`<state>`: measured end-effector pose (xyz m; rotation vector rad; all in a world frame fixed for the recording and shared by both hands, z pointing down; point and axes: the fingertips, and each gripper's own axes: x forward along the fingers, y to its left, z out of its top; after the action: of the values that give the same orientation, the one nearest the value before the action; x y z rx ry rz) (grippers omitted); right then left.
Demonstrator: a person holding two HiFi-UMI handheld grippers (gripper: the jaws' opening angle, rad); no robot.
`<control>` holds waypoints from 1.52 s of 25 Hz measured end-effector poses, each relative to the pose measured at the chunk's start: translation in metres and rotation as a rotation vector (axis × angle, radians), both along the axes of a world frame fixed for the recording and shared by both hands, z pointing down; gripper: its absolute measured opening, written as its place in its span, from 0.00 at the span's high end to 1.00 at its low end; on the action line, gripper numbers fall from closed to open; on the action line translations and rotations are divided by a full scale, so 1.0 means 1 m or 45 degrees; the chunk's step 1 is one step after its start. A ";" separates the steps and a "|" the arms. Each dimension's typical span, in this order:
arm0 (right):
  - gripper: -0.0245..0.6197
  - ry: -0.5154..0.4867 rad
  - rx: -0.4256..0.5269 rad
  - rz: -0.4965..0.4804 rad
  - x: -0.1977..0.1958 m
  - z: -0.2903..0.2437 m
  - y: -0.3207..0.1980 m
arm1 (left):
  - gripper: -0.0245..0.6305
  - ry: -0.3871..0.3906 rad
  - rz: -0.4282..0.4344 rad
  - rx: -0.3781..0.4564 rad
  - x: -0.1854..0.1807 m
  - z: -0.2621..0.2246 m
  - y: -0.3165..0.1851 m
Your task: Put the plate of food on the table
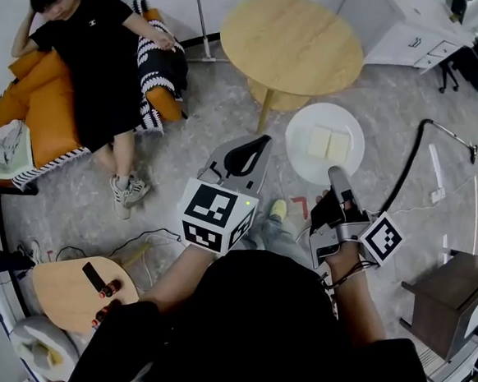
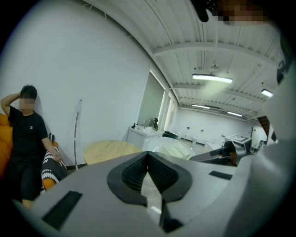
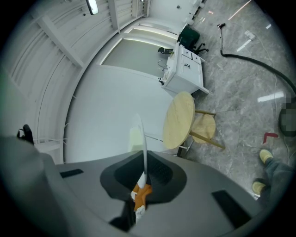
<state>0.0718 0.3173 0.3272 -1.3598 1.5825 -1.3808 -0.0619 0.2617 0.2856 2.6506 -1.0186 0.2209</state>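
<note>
The white plate (image 1: 324,144) carries two pale slices of food and hangs level above the floor, just in front of the round wooden table (image 1: 293,42). My right gripper (image 1: 335,173) is shut on the plate's near rim. In the right gripper view the plate (image 3: 141,139) shows edge-on between the jaws of that gripper (image 3: 143,173), with the table (image 3: 180,120) beyond. My left gripper (image 1: 263,142) floats left of the plate, shut on nothing. In the left gripper view its jaw tips (image 2: 148,157) meet, with the plate (image 2: 178,149) and table (image 2: 111,150) ahead.
A person (image 1: 89,66) sits on an orange sofa (image 1: 38,103) at the upper left. A white cabinet (image 1: 398,17) stands at the upper right, and a black hose (image 1: 410,164) runs across the floor. A small wooden side table (image 1: 74,294) is at the lower left, a dark stool (image 1: 453,293) at the lower right.
</note>
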 end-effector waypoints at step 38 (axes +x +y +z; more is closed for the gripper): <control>0.93 -0.081 0.024 -0.059 0.106 0.001 -0.125 | 0.95 -0.097 -0.030 -0.040 0.116 0.004 -0.119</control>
<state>0.1781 0.1928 0.3286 -1.2631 1.5905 -1.4193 0.0538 0.1431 0.2898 2.6183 -1.0609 0.3324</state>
